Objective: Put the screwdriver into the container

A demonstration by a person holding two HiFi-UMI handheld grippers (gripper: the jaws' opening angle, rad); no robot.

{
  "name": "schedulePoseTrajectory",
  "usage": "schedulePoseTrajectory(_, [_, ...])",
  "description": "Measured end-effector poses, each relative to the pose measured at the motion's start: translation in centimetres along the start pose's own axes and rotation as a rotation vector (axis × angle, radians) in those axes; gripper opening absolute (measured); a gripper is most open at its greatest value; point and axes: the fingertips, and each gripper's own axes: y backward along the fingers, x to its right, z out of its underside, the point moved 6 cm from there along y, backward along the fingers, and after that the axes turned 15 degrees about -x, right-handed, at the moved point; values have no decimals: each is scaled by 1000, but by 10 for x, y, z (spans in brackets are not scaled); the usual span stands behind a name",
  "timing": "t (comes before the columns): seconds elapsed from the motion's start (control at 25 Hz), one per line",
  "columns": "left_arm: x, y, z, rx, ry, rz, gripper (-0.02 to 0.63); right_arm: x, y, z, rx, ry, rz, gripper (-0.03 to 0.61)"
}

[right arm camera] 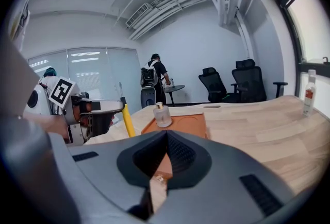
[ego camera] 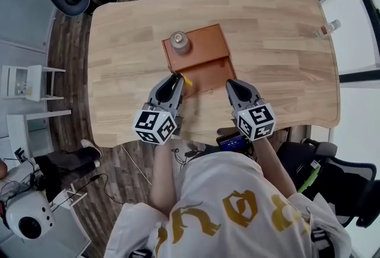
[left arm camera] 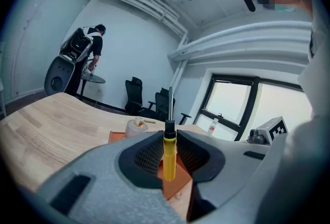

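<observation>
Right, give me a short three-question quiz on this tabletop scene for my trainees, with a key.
1. What is clamped in the left gripper? A) a yellow-handled screwdriver B) a bottle C) nothing
2. True or false: the right gripper is holding something.
3. What stands in the orange container?

Key:
1. A. It stands upright between the jaws.
2. False. Its jaws are together and empty.
3. A small bottle, at the far left corner.
</observation>
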Motion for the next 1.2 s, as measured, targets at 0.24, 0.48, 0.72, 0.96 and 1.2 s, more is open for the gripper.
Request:
schedulePoseTrajectory(0.24, [-9, -6, 13, -63, -33, -26, 80, 6, -4, 5, -13, -19, -7, 9])
schedulePoseTrajectory(0.48, [-21, -9, 25, -106, -30, -53, 80, 15, -9, 8, -27, -32, -2, 9])
schedulePoseTrajectory(0.72, [-25, -16, 32, -146, -42, -55, 80, 16, -17, 5, -40, -37, -8, 9])
schedulePoseTrajectory(0.96, [-28, -21, 42, -195, -64, -59, 80, 19, -22, 3, -48, -30, -8, 9])
schedulePoseTrajectory(1.2, [-31, -28, 52, -239, -76, -61, 80, 24, -24, 10, -60, -43, 1, 9])
